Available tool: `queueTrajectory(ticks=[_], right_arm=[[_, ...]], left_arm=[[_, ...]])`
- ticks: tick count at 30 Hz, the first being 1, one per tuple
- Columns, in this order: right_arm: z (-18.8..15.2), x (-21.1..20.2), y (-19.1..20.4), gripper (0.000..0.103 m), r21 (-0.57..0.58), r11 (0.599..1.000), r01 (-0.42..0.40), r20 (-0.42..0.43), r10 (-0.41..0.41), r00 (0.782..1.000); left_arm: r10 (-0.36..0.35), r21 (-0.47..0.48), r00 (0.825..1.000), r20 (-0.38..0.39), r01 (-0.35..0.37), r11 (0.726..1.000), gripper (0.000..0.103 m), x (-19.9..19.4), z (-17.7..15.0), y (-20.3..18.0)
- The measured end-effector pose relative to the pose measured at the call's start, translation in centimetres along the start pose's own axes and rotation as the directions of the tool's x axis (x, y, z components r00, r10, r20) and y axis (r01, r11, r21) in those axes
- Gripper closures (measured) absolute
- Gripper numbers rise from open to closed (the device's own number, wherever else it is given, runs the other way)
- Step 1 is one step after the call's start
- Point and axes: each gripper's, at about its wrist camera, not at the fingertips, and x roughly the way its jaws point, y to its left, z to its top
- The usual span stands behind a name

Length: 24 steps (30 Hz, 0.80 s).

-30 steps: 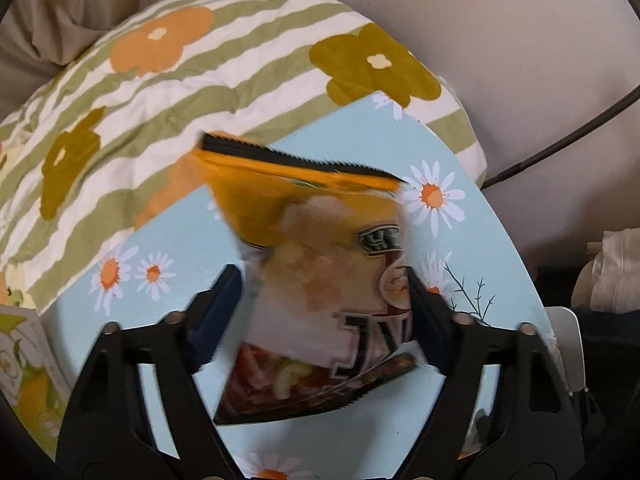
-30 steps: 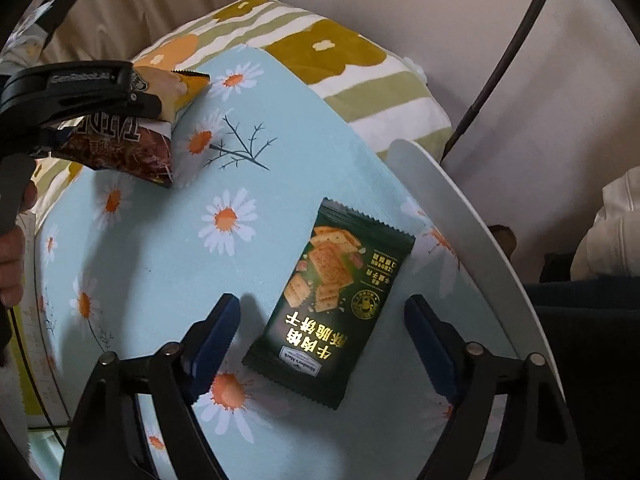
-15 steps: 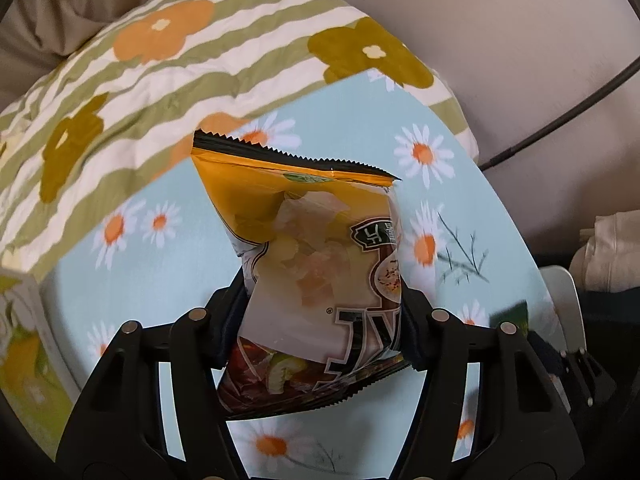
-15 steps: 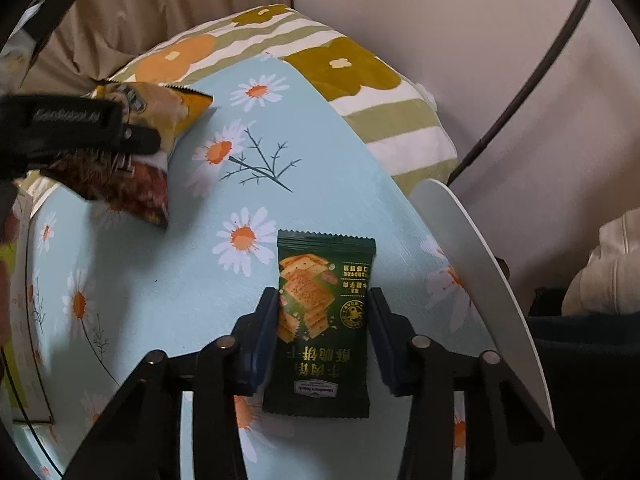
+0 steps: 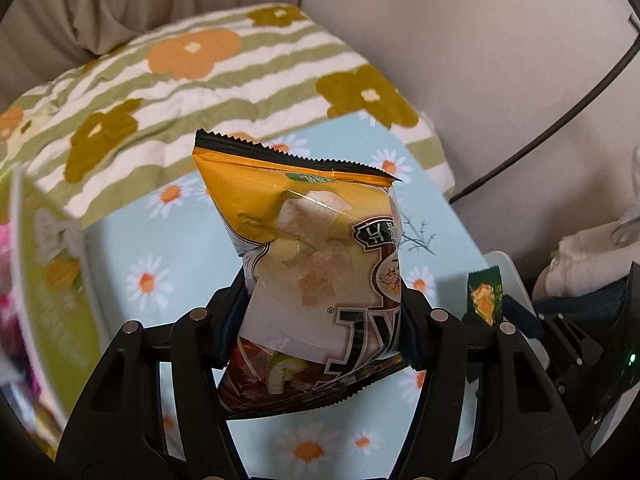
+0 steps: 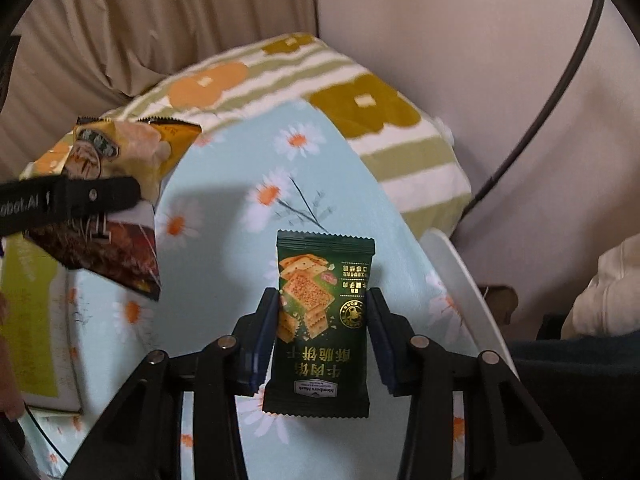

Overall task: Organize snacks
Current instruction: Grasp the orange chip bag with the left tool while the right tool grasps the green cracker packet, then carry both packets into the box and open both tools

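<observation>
My left gripper (image 5: 320,320) is shut on an orange and brown chip bag (image 5: 312,248) and holds it upright above the daisy-print table (image 5: 160,248). The same bag (image 6: 116,184) shows at the left of the right wrist view, clamped by the left gripper's black finger (image 6: 80,200). My right gripper (image 6: 323,332) is shut on a dark green cracker packet (image 6: 324,320) and holds it just above the table (image 6: 224,160). That packet (image 5: 484,296) shows at the right of the left wrist view.
A yellow-green box (image 5: 52,280) stands at the left, also in the right wrist view (image 6: 28,320). A flowered striped blanket (image 5: 180,92) lies behind the table. The table's white rim (image 6: 460,280) and a black cable (image 6: 560,80) are at the right.
My right gripper closed on the green packet and lifted it. My left gripper closed on the chip bag and raised it, drawing back toward the box.
</observation>
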Motion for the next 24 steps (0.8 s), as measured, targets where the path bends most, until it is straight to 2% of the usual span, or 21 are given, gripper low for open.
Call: queueTrajectory(ticks=[8,14,18,24], right_arm=[[-0.4,-7.2,2.1,0.063,-0.059,0.997,-0.05,0.113,0.056,0.992],[-0.9,-11.5,4.5,0.063,-0.148,0.981,-0.126,0.168,0.151,0.974],[-1.2,-13.8,5.9,0.063,-0.244,0.95,-0.195,0.185,0.243,0.952],[-1.3,-16.5,8.3,0.063,-0.41,0.867,-0.284,0.183,0.383,0.905]], left_arm=[[-0.025,-0.067,0.991,0.13,0.034,0.997,0.045,-9.0,-4.4,0.8],[0.025,-0.141,0.978,0.205,0.004,0.99,0.045,-15.0,-8.3,0.5],[0.085,-0.212,0.961,0.262,-0.028,0.977,0.045,-18.6,-10.8,-0.1],[0.19,-0.334,0.925,0.329,-0.075,0.94,0.045,-23.4,-14.5,-0.4]])
